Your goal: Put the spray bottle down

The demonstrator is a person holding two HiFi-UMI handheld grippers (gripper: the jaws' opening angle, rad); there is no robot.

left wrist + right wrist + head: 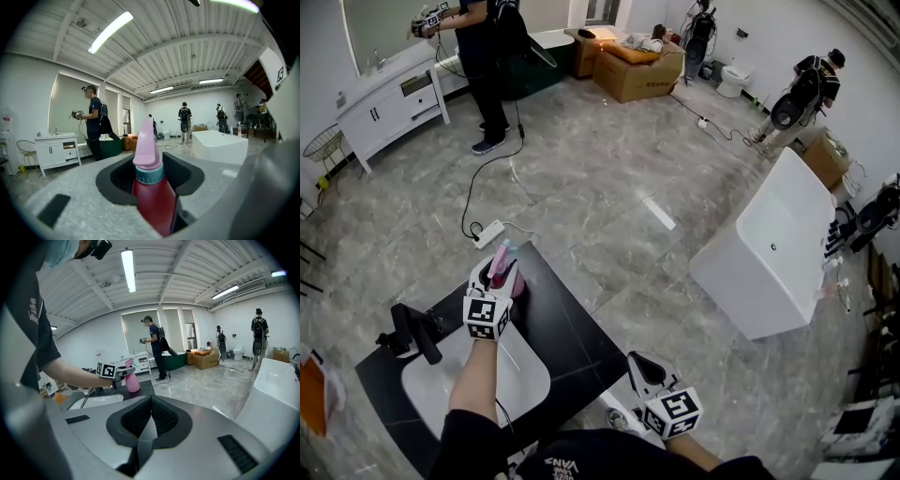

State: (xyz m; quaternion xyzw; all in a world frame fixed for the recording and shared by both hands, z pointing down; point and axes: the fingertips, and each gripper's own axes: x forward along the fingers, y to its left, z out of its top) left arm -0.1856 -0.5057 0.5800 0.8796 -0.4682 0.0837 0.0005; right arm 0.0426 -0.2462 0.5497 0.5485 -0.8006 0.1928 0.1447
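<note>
Spray bottle (152, 197) upright, pinched in left gripper (499, 275), base near desk (572, 328) far corner; right gripper (643, 367) pressed together, empty.

The left gripper (493, 276) is clasping the pink spray bottle (500, 263) at the far edge of the black countertop (572, 339), beyond the white sink basin (528, 377) and black faucet (413, 330). The right gripper (638, 362) is hovering off the countertop's right side, over the grey floor (609, 187).

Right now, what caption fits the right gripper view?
Shut, empty right gripper in foreground; beyond, left gripper holds a pink spray bottle at the black countertop.
</note>
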